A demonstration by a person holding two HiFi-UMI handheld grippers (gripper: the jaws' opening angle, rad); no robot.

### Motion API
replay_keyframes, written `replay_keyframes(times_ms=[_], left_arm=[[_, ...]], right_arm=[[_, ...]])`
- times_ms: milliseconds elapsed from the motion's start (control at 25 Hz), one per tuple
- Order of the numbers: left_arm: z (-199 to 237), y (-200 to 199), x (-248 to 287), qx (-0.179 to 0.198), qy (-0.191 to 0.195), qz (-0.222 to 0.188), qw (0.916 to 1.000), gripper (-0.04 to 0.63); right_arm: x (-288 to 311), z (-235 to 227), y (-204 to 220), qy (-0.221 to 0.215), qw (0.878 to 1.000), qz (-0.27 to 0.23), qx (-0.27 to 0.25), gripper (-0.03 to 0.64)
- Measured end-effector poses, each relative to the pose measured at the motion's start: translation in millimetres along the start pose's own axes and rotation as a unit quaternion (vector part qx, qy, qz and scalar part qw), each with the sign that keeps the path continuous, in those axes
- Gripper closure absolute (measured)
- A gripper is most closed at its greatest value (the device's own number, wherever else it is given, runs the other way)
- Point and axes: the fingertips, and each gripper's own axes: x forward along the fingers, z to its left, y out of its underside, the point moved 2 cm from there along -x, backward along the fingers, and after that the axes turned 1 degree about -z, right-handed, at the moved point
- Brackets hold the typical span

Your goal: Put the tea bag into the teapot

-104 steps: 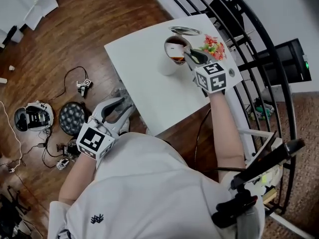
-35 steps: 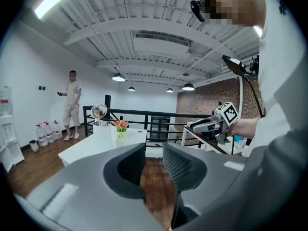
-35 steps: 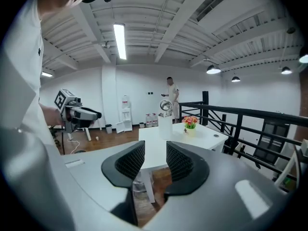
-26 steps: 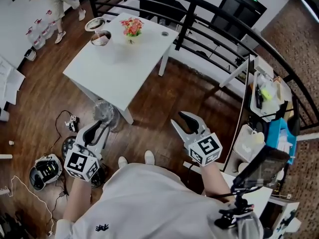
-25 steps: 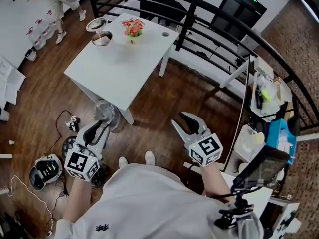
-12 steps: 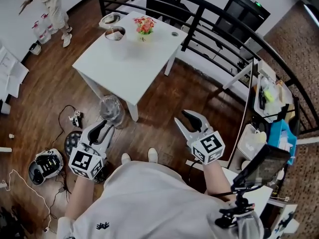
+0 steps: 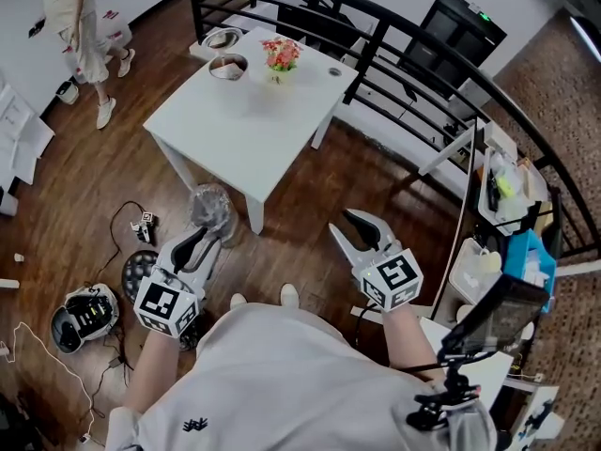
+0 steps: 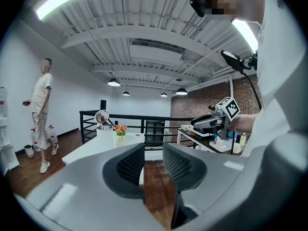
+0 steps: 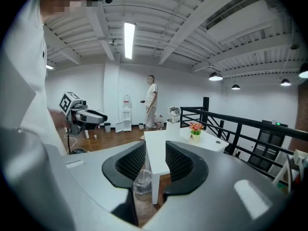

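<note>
Head view shows the teapot (image 7: 228, 66) on the white table (image 7: 244, 125), at its far corner beside flowers (image 7: 282, 53), well apart from both empty grippers. The left gripper (image 7: 199, 242) is parted; the right gripper (image 7: 340, 222) is parted too, its jaws just closing slightly.

head view: high, steeply down, white table (image 7: 246, 111) far at 11 o'clock | left gripper view: low, level, facing table | right gripper view: likewise | shared: table, teapot (image 7: 228, 67)

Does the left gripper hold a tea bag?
No, the left gripper has its jaws apart and empty; the brown wooden floor shows between them.
</note>
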Motion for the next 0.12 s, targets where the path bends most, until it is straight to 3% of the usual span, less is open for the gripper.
replay_keyframes(times_ms=[120], left_arm=[[7.2, -2.0, -2.9, 0.012, 0.003, -0.003, 0.9999, 0.488]], right_arm=[[6.1, 4.7, -4.1, 0.003, 1.000, -0.001, -0.003, 0.489]])
